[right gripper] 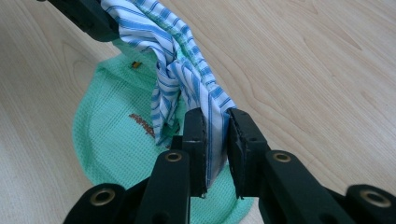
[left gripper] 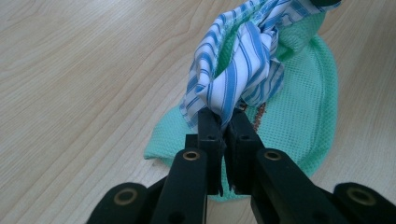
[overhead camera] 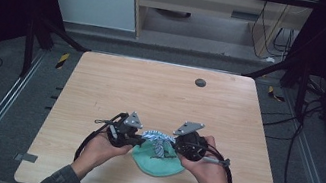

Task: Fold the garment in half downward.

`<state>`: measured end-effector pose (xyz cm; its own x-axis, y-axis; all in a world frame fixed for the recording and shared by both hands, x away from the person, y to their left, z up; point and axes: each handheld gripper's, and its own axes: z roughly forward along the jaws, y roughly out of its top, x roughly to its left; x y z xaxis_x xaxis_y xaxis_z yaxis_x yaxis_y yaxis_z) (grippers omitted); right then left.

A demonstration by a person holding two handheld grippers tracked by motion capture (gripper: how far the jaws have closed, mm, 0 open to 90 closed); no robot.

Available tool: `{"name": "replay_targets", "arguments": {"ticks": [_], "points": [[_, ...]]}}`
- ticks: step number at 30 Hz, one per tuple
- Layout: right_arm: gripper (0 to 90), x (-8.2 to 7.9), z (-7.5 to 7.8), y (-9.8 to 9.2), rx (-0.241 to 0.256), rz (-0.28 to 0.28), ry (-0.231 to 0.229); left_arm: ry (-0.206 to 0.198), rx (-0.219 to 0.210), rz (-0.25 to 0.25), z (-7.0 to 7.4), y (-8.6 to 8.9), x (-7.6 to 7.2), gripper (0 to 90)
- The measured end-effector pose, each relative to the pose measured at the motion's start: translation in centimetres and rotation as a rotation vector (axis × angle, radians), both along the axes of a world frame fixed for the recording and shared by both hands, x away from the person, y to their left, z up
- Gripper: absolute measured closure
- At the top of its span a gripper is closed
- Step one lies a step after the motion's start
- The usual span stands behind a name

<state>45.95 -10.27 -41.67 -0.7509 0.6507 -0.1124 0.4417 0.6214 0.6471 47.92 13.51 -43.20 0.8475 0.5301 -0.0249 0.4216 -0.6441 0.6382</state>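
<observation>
I am holding a blue-and-white striped cloth (overhead camera: 157, 137) stretched between my two grippers, just above the near middle of the wooden table (overhead camera: 161, 91). The cloth is bunched and twisted into a loose rope, sagging a little at its centre. Under it, lying flat on the table, is a mint-green mesh cloth (overhead camera: 158, 164) with a rounded near edge; I judge that the striped piece is attached along its far edge as a trim or band, though I cannot tell for certain.

My left gripper (left gripper: 223, 126) is pinching one end of the striped cloth, its jaws pressed together on the fabric. My right gripper (right gripper: 215, 135) is pinching the other end, with a fold of fabric sandwiched between its jaws. Gripping both ends this way is keeping the striped cloth taut and lifted, probably so I can spread it open or pull it straight.

In the right gripper view, a line of small brown stitching (right gripper: 141, 122) is running across the green mesh, likely embroidered lettering, but it is too small and blurred for me to read. A tiny tag-like mark (right gripper: 136, 65) is sitting farther along the mesh, also unreadable.

Toward the far right of the table, well apart from the cloths, is a small dark round disc (overhead camera: 200, 82).
</observation>
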Motion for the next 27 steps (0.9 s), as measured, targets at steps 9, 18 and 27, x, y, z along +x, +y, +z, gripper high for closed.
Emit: {"name": "replay_targets", "arguments": {"ticks": [9,18,27], "points": [[77.5,-0.3,-0.4,0.0,0.011,0.004,0.004,0.002,-0.003,-0.001,-0.4,0.2,-0.4,85.8],[77.4,-0.7,-1.1,0.1,0.014,0.007,0.018,0.019,-0.002,0.003,-1.6,0.5,-0.6,85.9],[77.3,-0.2,-1.3,0.8,0.023,0.004,0.017,0.009,0.005,0.029,-2.0,1.0,0.9,86.2]]}}
